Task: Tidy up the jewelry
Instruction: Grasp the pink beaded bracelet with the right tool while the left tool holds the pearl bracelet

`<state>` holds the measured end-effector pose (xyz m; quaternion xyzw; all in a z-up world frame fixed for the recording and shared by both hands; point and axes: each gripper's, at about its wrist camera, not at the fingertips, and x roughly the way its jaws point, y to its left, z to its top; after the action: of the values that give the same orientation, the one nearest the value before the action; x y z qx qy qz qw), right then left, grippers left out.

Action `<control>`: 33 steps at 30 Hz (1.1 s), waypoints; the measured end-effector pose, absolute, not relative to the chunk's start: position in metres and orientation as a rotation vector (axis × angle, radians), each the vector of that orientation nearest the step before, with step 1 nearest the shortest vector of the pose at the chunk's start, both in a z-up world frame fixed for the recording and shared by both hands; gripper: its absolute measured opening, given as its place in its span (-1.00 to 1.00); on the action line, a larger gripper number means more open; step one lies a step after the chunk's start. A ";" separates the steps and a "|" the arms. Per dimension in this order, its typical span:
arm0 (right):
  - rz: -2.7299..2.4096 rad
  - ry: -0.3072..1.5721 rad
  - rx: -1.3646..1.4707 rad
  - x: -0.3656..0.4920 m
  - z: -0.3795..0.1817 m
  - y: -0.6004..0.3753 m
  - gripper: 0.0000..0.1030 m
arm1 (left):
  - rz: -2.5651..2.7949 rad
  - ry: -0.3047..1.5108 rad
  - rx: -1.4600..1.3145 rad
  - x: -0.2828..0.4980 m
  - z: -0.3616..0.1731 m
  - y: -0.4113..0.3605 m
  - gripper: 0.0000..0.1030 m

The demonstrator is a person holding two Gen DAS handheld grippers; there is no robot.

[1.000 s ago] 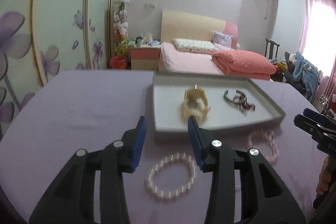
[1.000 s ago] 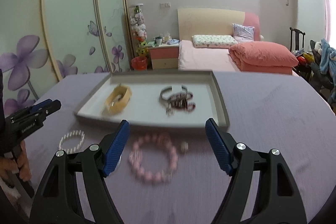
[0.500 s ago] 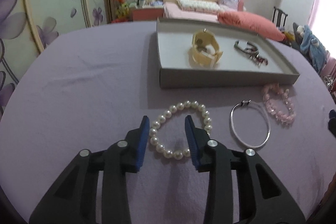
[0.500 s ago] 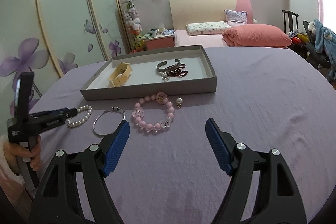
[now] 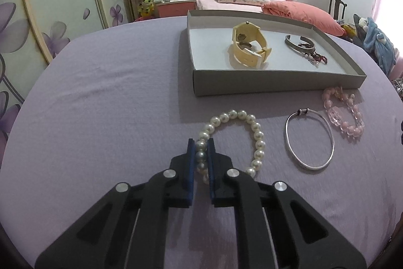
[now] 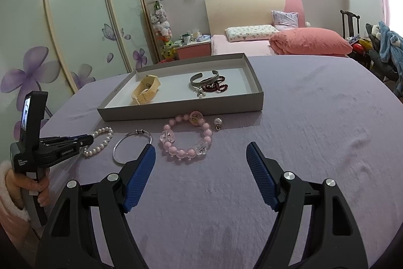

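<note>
A white pearl bracelet [image 5: 254,129] lies on the purple cloth, and my left gripper [image 5: 201,143] is shut on its near-left beads. From the right wrist view the same left gripper [image 6: 88,140] pinches the pearl bracelet [image 6: 104,135]. A thin silver bangle [image 5: 309,140] and a pink bead bracelet [image 5: 345,115] lie to the right of the pearls. My right gripper [image 6: 200,154] stands open above the cloth, just in front of the pink bead bracelet [image 6: 186,140], with nothing between its fingers. The grey tray [image 5: 272,85] holds a cream watch [image 5: 249,46], a metal cuff [image 5: 299,44] and dark red beads [image 5: 318,58].
A small pearl charm [image 6: 217,123] lies by the tray's front wall [image 6: 181,110]. A person's hand [image 6: 27,187] holds the left gripper at the table's left edge. Beyond the table are a bed [image 6: 289,42], a wardrobe [image 6: 75,24] and a chair [image 6: 348,19].
My left gripper tilted down onto the pearl bracelet and shut on its beads. My right gripper pulled back from the tray and stayed open.
</note>
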<state>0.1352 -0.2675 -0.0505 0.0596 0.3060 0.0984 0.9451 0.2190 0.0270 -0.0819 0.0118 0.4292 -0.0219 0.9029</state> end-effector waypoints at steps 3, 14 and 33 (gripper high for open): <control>0.196 0.632 0.121 0.137 -0.051 -0.268 0.45 | -0.047 0.859 0.001 0.215 -0.076 0.031 -0.81; 0.174 0.716 0.098 0.168 -0.059 -0.261 0.02 | -0.137 0.591 -0.152 0.182 -0.010 0.051 -0.81; 0.112 0.900 0.029 0.228 -0.082 -0.246 -0.44 | -0.160 0.582 -0.174 0.184 -0.004 0.054 -0.81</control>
<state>0.2281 -0.2459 -0.0817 0.0138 0.4348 0.0539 0.8988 0.1839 0.0544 -0.0042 -0.0854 0.2862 -0.0788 0.9511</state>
